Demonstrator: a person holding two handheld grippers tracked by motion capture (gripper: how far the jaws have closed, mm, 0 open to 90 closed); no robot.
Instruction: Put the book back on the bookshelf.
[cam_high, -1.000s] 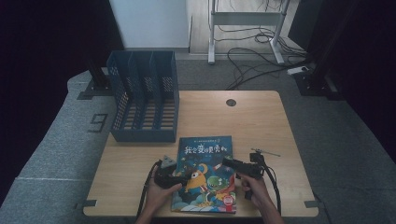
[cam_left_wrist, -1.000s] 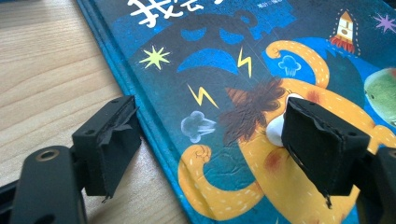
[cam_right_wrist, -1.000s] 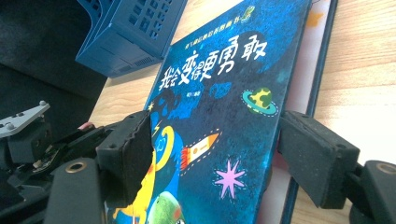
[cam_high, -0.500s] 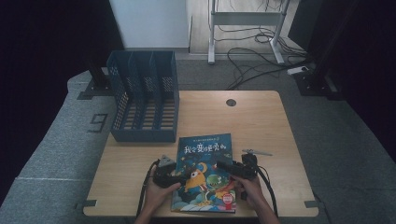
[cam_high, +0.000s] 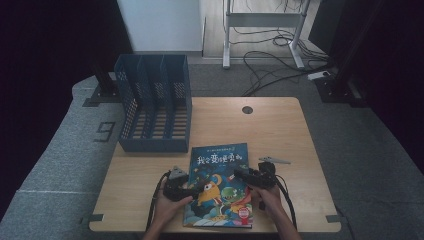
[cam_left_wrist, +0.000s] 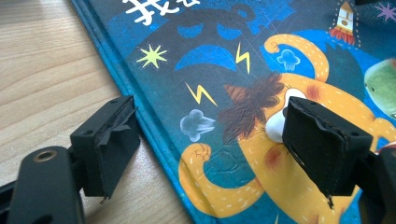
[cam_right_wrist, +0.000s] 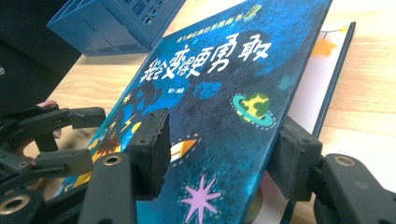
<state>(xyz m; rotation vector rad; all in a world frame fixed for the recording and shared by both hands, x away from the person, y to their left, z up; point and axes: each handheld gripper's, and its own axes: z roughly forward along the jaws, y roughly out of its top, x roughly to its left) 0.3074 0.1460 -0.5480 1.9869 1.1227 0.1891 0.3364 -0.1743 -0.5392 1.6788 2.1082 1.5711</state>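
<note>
A blue picture book (cam_high: 216, 161) with a cartoon cover lies on the wooden table (cam_high: 280, 130) near its front edge. My left gripper (cam_high: 196, 189) is at the book's left edge. In the left gripper view it (cam_left_wrist: 215, 135) stands open, one jaw over the bare wood and the other over the cover (cam_left_wrist: 210, 70). My right gripper (cam_high: 241, 176) is at the book's right edge. In the right gripper view its jaws (cam_right_wrist: 224, 149) have just been closing; the raised cover (cam_right_wrist: 219, 70) lies between them with room to spare, a white page showing beneath.
A blue slotted file organizer (cam_high: 155, 100) stands on the table's back left, also seen in the right gripper view (cam_right_wrist: 116, 18). A cable hole (cam_high: 247, 109) sits at the table's back middle. Grey floor mats and cables surround the table.
My right gripper has shifted a little left, onto the book's right edge. The left gripper and the book's place on the table are unchanged.
</note>
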